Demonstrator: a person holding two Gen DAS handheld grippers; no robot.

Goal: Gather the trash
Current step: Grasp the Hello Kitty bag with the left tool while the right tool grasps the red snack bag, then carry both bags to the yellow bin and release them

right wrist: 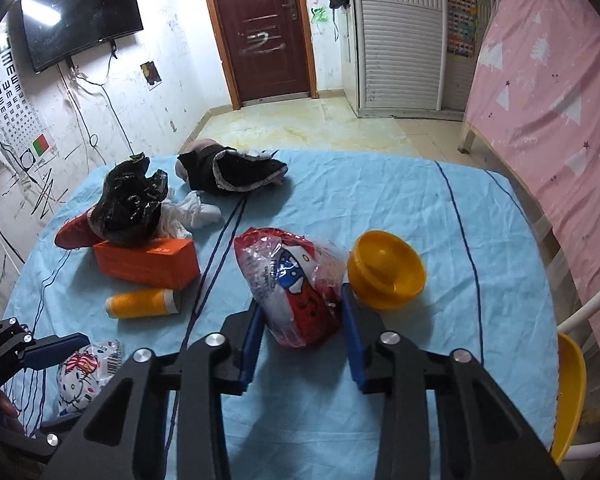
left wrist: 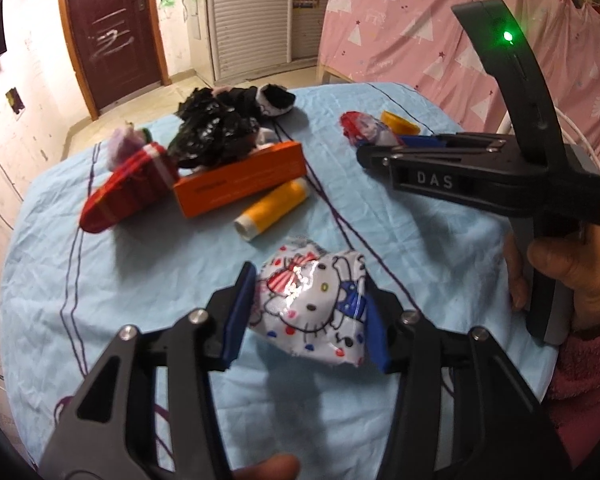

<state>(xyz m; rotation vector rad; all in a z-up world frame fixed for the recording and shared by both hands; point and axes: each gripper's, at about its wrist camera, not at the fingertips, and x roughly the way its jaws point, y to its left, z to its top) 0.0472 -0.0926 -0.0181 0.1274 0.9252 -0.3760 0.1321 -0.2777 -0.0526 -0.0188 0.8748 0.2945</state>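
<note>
1. The yellow bowl (right wrist: 386,270) lies tilted on the counter (right wrist: 420,208), nothing in it; an orange box (right wrist: 148,262) carries a crumpled black bag (right wrist: 130,208).
2. The counter wears a blue sheet with dark stripes; around it are a brown door (right wrist: 266,28), a wall TV (right wrist: 80,16), a louvred cabinet (right wrist: 400,36) and a pink curtain (right wrist: 548,92).
3. Two cartoon wrappers: a white wrapper (left wrist: 312,300) near the front edge, a red wrapper (right wrist: 296,284) just left of the bowl. One thread spool (right wrist: 144,303); one red sock (left wrist: 128,188).
4. Left tongs (left wrist: 302,318) are partly closed, pads pressing the white wrapper.
5. Right tongs (right wrist: 302,344) have narrowed onto the red wrapper, pads touching its sides.
</note>
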